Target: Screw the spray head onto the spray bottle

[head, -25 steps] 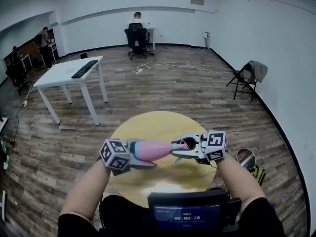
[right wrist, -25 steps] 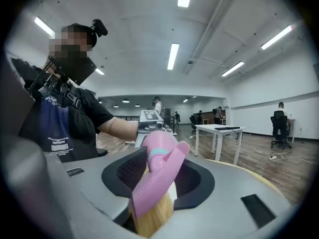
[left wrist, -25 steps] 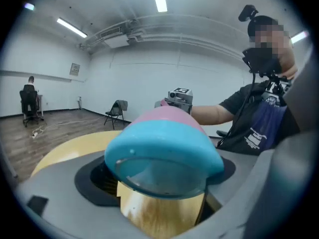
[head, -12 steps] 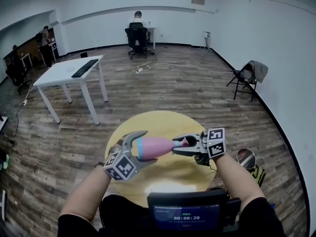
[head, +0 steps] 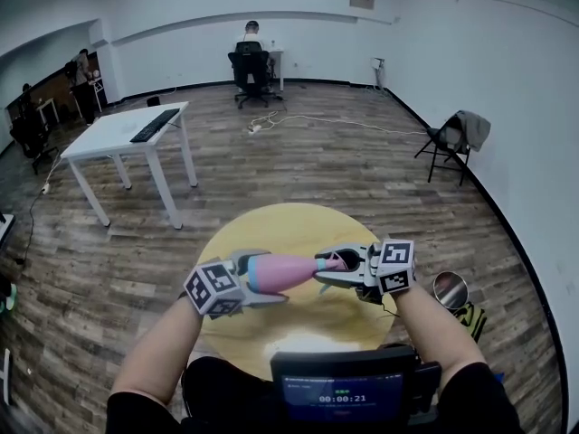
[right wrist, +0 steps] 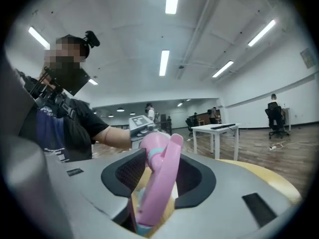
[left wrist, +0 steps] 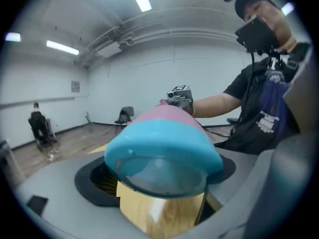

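While left claw (head: 270, 279) holds spray bottle (head: 291, 270), table (head: 271, 224) middle beneath, floor (head: 317, 161) around.

The spray bottle (head: 288, 271) is tapered, pink along its body with a light-blue band round its wide base. It lies on its side in the air. Its blue base is clamped between the jaws of the left gripper (head: 264, 278), with the round bottom facing back into that gripper. Its narrow neck points away toward the right gripper (head: 322, 273). The spray head (head: 331, 263) is pink with a long trigger. It sits at the bottle's neck, between the right gripper's jaws, which are closing on it.
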Demonstrator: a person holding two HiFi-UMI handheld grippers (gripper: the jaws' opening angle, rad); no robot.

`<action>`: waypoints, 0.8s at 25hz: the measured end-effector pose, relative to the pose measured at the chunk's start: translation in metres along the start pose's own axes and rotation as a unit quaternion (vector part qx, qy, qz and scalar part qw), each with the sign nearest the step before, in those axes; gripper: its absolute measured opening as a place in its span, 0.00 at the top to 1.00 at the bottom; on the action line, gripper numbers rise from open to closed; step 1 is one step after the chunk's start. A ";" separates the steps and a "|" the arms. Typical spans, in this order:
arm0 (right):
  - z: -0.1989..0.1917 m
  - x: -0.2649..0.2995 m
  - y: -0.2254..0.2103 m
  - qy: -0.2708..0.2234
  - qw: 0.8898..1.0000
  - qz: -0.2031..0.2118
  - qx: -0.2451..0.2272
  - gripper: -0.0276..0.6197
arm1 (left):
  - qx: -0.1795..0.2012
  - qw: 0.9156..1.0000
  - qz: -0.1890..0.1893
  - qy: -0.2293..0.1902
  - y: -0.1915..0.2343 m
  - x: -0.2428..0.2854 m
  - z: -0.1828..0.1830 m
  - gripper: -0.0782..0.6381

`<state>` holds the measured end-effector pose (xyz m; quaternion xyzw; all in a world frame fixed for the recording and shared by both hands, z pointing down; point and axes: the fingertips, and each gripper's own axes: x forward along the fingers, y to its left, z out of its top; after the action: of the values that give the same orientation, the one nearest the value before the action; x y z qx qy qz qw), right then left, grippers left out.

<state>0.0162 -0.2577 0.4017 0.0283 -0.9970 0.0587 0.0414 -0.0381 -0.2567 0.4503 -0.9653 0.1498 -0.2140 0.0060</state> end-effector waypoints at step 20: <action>0.005 -0.002 0.003 -0.005 1.000 0.008 -0.013 0.73 | -0.047 0.998 -0.030 0.011 -0.003 0.001 -0.009 0.18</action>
<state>0.0180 -0.2549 0.3962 0.0203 -0.9981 0.0455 0.0365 -0.0399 -0.2534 0.4593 -0.9661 0.1305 -0.2174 -0.0480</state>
